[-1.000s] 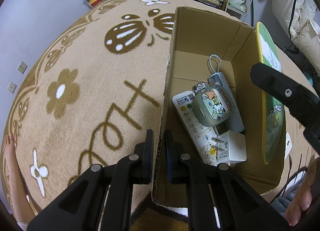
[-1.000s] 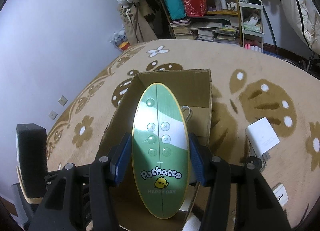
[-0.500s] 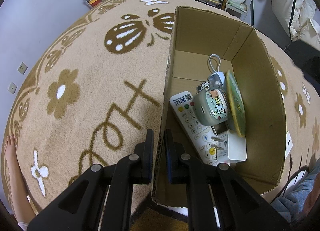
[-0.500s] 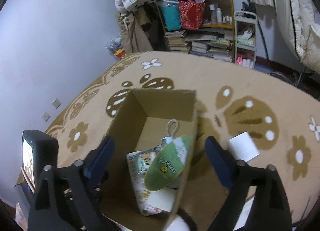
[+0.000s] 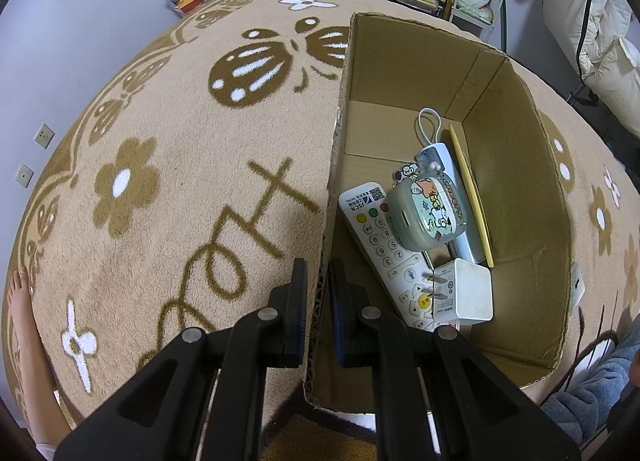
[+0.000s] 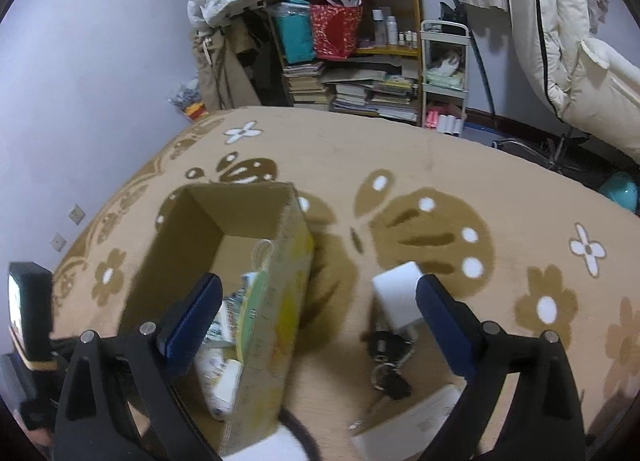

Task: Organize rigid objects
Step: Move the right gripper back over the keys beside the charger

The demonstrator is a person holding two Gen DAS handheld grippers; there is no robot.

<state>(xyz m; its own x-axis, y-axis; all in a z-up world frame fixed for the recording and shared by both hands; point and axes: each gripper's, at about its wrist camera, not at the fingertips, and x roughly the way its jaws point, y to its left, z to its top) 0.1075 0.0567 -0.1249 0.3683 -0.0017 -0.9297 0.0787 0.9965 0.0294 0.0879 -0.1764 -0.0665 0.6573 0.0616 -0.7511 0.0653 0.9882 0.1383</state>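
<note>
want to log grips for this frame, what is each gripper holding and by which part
The left gripper is shut on the near side wall of the cardboard box, pads on either face of it. The right gripper is open and holds nothing.

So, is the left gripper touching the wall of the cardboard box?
Touching. The left wrist view shows the left gripper shut on the cardboard box wall edge, one finger outside, one inside.
</note>
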